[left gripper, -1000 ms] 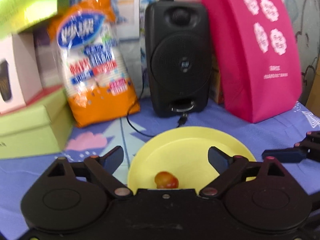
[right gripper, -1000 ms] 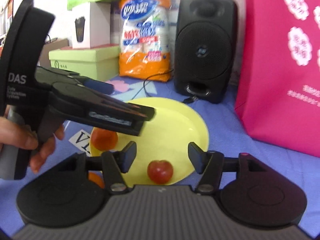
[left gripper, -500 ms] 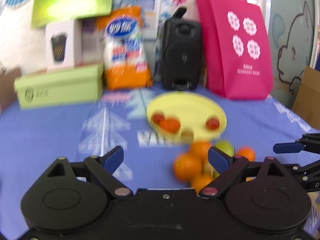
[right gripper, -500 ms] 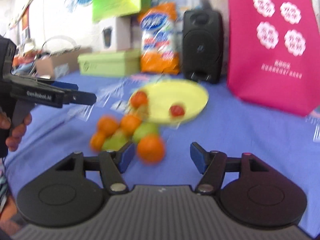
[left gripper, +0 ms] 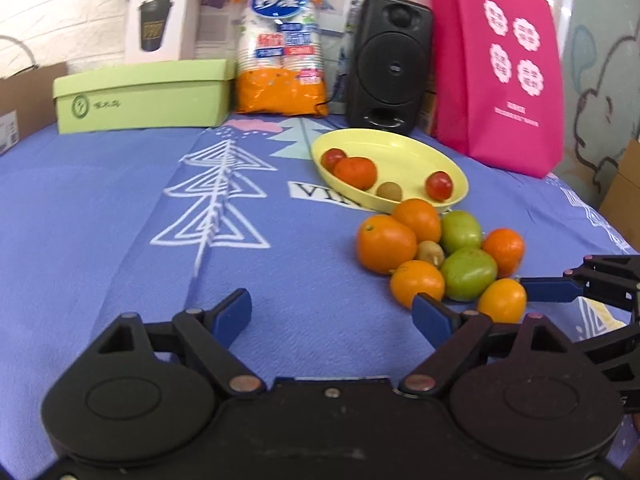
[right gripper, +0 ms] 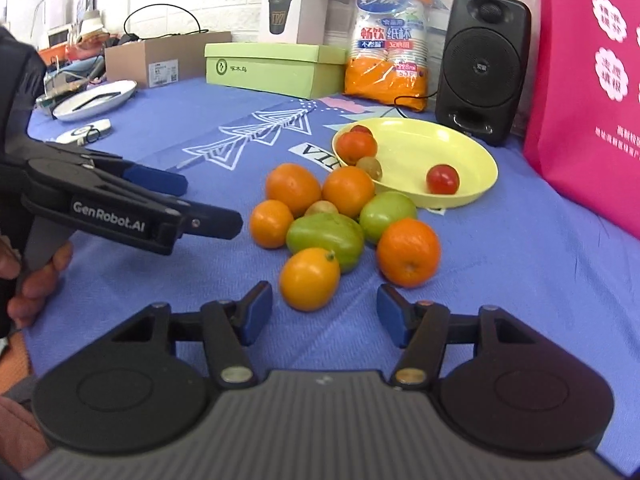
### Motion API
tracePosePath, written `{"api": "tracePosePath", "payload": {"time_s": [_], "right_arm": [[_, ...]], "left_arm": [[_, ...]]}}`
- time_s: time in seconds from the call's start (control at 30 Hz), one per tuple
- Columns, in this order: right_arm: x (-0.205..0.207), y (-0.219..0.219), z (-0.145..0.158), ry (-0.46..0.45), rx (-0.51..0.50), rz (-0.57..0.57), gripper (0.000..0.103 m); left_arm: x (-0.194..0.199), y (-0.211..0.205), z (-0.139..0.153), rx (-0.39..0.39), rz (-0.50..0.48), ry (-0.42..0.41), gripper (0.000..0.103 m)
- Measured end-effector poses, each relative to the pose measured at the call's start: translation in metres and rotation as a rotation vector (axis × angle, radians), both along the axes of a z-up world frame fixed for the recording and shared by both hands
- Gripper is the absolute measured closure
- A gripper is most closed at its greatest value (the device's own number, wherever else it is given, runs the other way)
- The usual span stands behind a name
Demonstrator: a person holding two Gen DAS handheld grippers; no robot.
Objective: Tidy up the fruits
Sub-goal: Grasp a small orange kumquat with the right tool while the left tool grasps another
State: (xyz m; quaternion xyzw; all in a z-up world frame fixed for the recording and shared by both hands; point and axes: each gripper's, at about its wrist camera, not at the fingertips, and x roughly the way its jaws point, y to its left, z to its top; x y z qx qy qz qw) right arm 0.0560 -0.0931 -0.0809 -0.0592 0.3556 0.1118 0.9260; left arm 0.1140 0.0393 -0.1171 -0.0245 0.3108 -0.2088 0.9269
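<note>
Both grippers were empty, jaws spread wide: left gripper (left gripper: 332, 310) over bare blue cloth, right gripper (right gripper: 324, 312) just short of the nearest orange (right gripper: 310, 279). Loose fruit pile (right gripper: 340, 220) of oranges, two green fruits and a small brown one sat on the desk (left gripper: 100, 208), touching the near edge of the yellow plate (right gripper: 440, 148). Plate held two red tomatoes, one orange-red fruit and a small brown one. Black speaker (right gripper: 482, 66) and pink bag (right gripper: 592, 92) stood far behind.
</note>
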Motion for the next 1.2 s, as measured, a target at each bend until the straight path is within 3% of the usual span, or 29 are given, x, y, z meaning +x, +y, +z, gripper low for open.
{"api": "tracePosePath", "payload": {"time_s": [0.1, 0.17, 0.37, 0.47, 0.73, 0.8, 1.1, 1.2], "right_arm": [[0.007, 0.004, -0.001, 0.002, 0.005, 0.002, 0.052], [0.010, 0.005, -0.001, 0.005, 0.008, 0.011, 0.072], [0.003, -0.005, 0.003, 0.002, 0.011, -0.002, 0.072], [-0.002, -0.022, 0.004, 0.007, 0.023, -0.048, 0.072], [-0.005, -0.049, 0.004, 0.013, 0.054, -0.108, 0.072], [-0.006, -0.049, 0.003, 0.010, 0.054, -0.110, 0.072], [-0.006, -0.048, 0.004, 0.008, 0.052, -0.111, 0.072], [-0.006, -0.048, 0.004, 0.008, 0.052, -0.112, 0.072]], "left_arm": [[0.000, -0.001, 0.002, 0.009, 0.003, -0.004, 0.014], [0.000, -0.005, 0.004, 0.029, -0.007, -0.009, 0.014], [-0.004, -0.029, 0.006, 0.098, -0.135, -0.038, 0.015], [-0.001, -0.046, 0.002, 0.142, -0.189, -0.030, 0.021], [0.015, -0.066, 0.000, 0.195, -0.190, -0.030, 0.022], [0.015, -0.066, 0.001, 0.178, -0.215, -0.030, 0.039], [0.017, -0.057, 0.002, 0.119, -0.183, -0.010, 0.071], [0.013, -0.057, 0.004, 0.111, -0.173, -0.007, 0.071]]}}
